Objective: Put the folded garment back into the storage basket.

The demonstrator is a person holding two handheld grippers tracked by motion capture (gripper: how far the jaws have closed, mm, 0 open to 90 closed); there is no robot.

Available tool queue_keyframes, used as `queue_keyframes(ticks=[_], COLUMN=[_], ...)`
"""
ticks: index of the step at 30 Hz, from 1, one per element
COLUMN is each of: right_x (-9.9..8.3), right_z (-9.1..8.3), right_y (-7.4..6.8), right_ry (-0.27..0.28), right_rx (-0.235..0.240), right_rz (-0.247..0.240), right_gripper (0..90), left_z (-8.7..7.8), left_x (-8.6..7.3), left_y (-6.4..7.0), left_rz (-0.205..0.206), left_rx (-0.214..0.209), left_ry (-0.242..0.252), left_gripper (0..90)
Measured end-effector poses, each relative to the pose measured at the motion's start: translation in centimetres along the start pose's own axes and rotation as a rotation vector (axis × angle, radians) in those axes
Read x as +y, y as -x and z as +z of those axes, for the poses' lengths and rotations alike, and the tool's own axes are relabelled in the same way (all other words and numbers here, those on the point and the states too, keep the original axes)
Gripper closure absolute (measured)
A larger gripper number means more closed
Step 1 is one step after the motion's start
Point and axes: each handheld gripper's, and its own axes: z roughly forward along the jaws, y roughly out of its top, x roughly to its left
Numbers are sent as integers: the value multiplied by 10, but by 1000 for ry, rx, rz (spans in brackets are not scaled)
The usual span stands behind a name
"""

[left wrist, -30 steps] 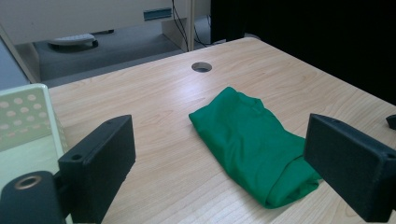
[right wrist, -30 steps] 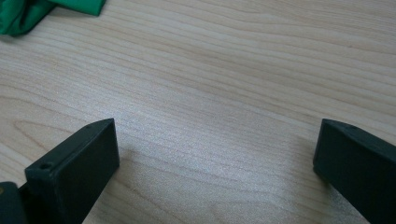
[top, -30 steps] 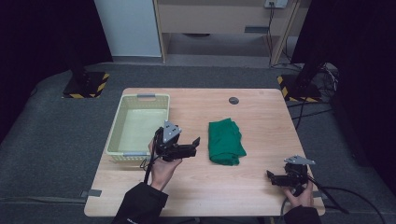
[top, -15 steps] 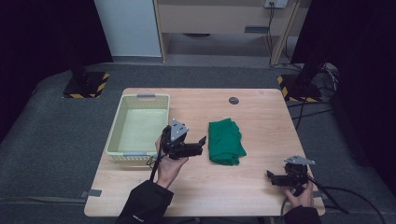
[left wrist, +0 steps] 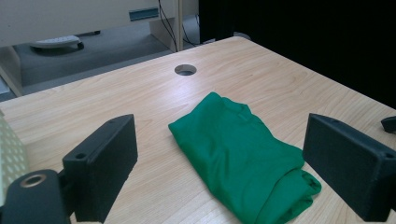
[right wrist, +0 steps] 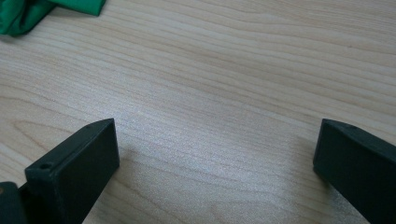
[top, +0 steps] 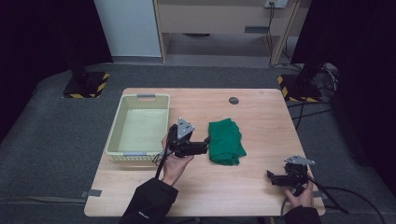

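Note:
A folded green cloth [top: 225, 141] lies at the middle of the wooden table [top: 266, 121]. My left gripper [top: 204, 147] is held just left of it, open, jaws pointing at the cloth's left edge. In the left gripper view the cloth [left wrist: 243, 154] lies on the table between and beyond the wide-apart jaws of the gripper [left wrist: 222, 140], untouched. My right gripper [top: 272, 178] rests near the front right corner, open. In the right gripper view the gripper [right wrist: 217, 144] frames bare wood, with a corner of the cloth [right wrist: 28, 11] at the top left.
A pale yellow-green plastic basket [top: 114, 135] stands at the table's left, just behind my left hand; its perforated wall [left wrist: 7, 154] edges the left gripper view. A round cable hole [top: 233, 100] sits near the far edge. Cables trail off the front right.
My left gripper has moved right, from beside the basket toward the green cloth. The right gripper has stayed where it was.

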Motion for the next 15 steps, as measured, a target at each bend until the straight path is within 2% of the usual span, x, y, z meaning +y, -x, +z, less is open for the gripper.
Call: queue_keyframes(ticks=[15], right_x=[0], right_z=[0], right_y=[0], right_ry=[0], right_rx=[0], right_rz=[0], right_gripper=[2], left_z=[19], left_x=[-4], left_y=[5], left_rz=[-6], left_rx=[-14], left_ry=[-10], left_gripper=[94])
